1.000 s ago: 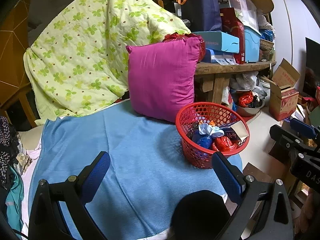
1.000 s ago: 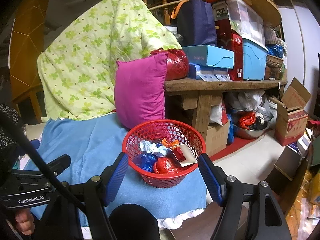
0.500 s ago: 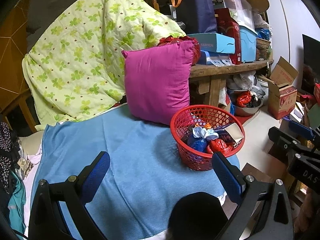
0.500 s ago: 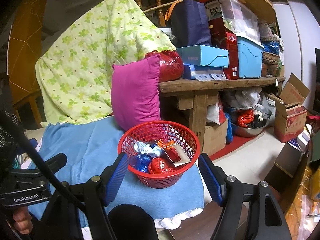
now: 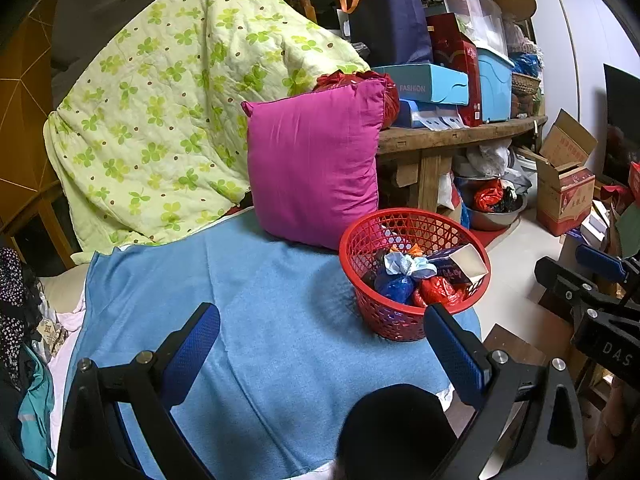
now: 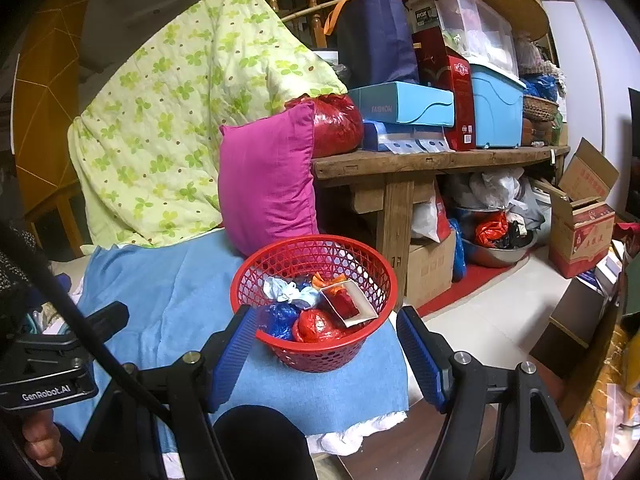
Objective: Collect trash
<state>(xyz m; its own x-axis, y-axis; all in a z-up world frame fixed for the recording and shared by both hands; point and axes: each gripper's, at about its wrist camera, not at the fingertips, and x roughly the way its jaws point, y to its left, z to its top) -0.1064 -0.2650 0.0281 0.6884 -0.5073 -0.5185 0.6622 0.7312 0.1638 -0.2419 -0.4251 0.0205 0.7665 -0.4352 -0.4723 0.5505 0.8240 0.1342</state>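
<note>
"FASHION" — white letters on light-blue box [image 5: 426, 84] on bench, upper centre of left wrist view; same word on that box in right wrist view.
"ROX" readable, first letters cut off — label on clear storage bin [image 6: 464, 20], top centre-right.
"GenRobot.AI" — white print on black body of left tongs [image 6: 48, 376], lower left of right wrist view.
"DAS", rest cut off — white print on black body of right tongs [image 5: 604, 344], right edge of left wrist view.
Red characters on cardboard carton [image 6: 580, 220], right side — too small to read.
</note>
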